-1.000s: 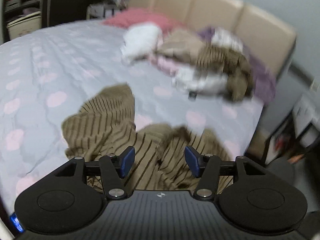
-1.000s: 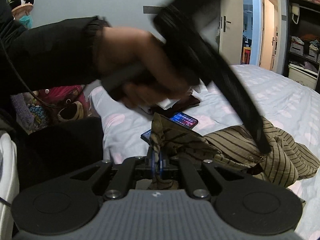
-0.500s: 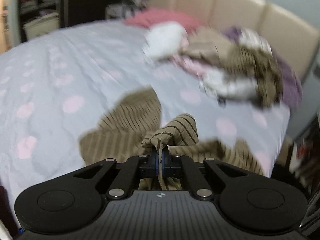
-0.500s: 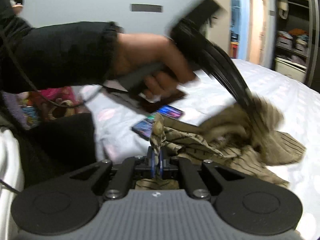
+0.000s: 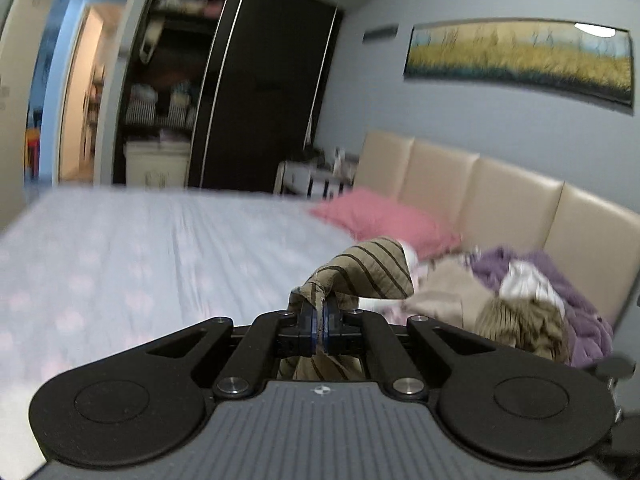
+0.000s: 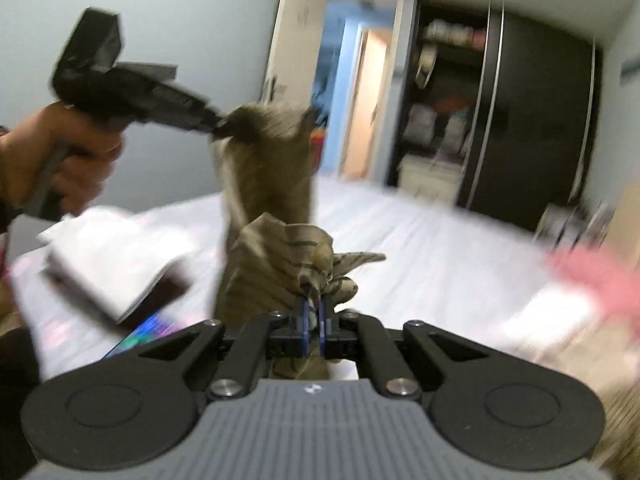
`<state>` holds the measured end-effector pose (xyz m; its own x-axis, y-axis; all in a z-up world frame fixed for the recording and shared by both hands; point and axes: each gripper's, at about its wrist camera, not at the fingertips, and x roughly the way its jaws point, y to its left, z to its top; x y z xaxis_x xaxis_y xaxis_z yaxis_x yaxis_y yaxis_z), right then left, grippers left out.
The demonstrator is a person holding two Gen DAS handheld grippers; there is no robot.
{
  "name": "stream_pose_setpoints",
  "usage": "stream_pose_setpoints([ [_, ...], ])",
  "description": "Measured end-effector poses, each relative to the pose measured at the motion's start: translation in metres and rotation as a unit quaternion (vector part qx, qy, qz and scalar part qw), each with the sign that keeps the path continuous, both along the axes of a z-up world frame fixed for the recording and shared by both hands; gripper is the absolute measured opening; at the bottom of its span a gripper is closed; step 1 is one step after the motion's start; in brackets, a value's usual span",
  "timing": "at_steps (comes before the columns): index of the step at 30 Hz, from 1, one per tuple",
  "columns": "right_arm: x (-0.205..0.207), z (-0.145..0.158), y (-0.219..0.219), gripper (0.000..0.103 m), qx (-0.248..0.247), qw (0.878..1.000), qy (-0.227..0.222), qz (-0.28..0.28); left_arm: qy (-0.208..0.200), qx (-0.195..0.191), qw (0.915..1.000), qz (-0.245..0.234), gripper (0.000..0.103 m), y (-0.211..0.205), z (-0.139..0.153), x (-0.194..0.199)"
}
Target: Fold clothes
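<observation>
The bed fills most of both views, w/ a pile of unsorted clothes by its headboard end, and I've got the brown striped garment lifted clear above the bed, hanging between my two grippers. My left gripper is pinched tight on one bunched corner, my right gripper clamped on another. I'd say this is the shake-out step; next I need to pull the corners apart and lay it flat on the bed before any fold.
</observation>
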<state>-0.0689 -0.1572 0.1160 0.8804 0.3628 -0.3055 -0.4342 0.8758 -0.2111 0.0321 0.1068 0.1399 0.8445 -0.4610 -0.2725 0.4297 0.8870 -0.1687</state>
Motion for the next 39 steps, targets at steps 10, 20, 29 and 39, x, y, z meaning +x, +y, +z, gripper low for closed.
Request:
stream_pose_setpoints([
  [10,-0.032,0.218,0.006,0.005,-0.065,0.971,-0.229,-0.030,-0.161,-0.012,0.9868,0.005,0.001,-0.026,0.154,-0.057],
  [20,-0.107,0.297,0.008,0.005,-0.099,0.933,-0.343,-0.045,-0.297,0.011,0.9548,0.008,0.001,-0.063,0.271,-0.133],
  [29,-0.090,0.284,-0.002,0.006,-0.117,0.951,-0.286,-0.023,-0.278,0.010,0.9604,-0.011,0.001,-0.070,0.272,-0.144],
  [39,-0.023,0.233,-0.009,0.007,-0.120,0.978,-0.171,-0.009,-0.130,0.018,0.9912,-0.010,0.001,-0.067,0.201,-0.058],
])
